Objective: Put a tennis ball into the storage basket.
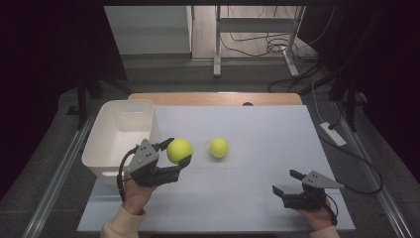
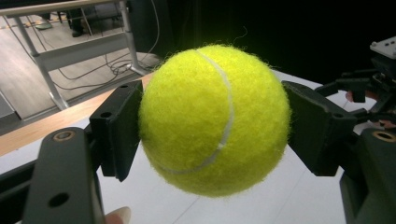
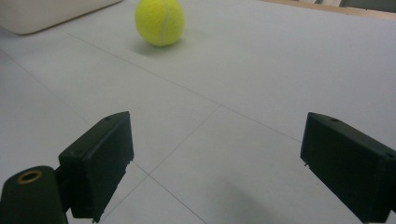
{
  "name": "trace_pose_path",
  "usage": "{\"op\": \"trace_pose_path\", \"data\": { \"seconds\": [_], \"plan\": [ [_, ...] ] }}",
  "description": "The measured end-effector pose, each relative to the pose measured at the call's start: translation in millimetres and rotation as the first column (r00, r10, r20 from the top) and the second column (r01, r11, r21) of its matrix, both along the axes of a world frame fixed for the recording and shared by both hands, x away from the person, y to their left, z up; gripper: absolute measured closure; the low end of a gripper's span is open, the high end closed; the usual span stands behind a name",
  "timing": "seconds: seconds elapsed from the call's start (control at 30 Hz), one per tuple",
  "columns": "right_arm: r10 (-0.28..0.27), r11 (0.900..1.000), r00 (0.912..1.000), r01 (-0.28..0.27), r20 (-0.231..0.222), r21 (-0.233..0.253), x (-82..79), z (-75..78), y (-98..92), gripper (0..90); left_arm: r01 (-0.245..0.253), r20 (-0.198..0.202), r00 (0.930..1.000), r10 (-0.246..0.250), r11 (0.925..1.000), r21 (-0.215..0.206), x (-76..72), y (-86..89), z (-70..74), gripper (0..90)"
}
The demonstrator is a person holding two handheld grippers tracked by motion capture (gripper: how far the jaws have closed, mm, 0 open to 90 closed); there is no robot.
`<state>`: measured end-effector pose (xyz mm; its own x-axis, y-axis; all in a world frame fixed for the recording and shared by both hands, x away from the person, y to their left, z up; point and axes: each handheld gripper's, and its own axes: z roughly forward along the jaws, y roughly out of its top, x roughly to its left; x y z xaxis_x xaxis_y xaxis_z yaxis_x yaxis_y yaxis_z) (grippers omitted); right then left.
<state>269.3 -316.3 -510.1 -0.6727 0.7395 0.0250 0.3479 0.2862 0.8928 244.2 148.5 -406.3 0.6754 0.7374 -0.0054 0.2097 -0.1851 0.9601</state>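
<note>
A pale tabletop point(image 1: 247, 198) under dim room light, cables strewn across the floor behind it, is what we see from above. At far left a white bin point(image 1: 121, 136) sits at the tabletop's edge. Just beside it our left tool point(image 1: 174, 152) clamps a tennis ball point(image 1: 179, 150); its own view brings us the ball's fuzz and white seam point(image 2: 215, 119) pressed between both pads. A second tennis ball point(image 1: 219, 148) rests free at mid-tabletop, and the right gripper view finds it point(image 3: 159, 21) well ahead. At right our right tool point(image 1: 284, 181) hangs wide apart, holding nothing.
</note>
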Motion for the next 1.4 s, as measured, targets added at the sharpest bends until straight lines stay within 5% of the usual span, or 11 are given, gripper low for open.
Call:
{"op": "trace_pose_path", "data": {
  "seconds": [0.27, 1.4],
  "plan": [
    [0.0, 1.0, 1.0, 0.0, 0.001, 0.005, -0.8, 0.3, -0.5, 9.3, -0.024, 0.01, 0.9997, 0.024, 0.9993, -0.027, 2.5, 7.8, 9.7, 26.4],
    [0.0, 1.0, 1.0, 0.0, 0.006, 0.001, -0.9, 0.1, -0.4, 9.4, -0.094, 0.037, 0.9949, 0.094, 0.9956, 0.006, 18.2, 25.3, 32.1, 26.4]
  ]
}}
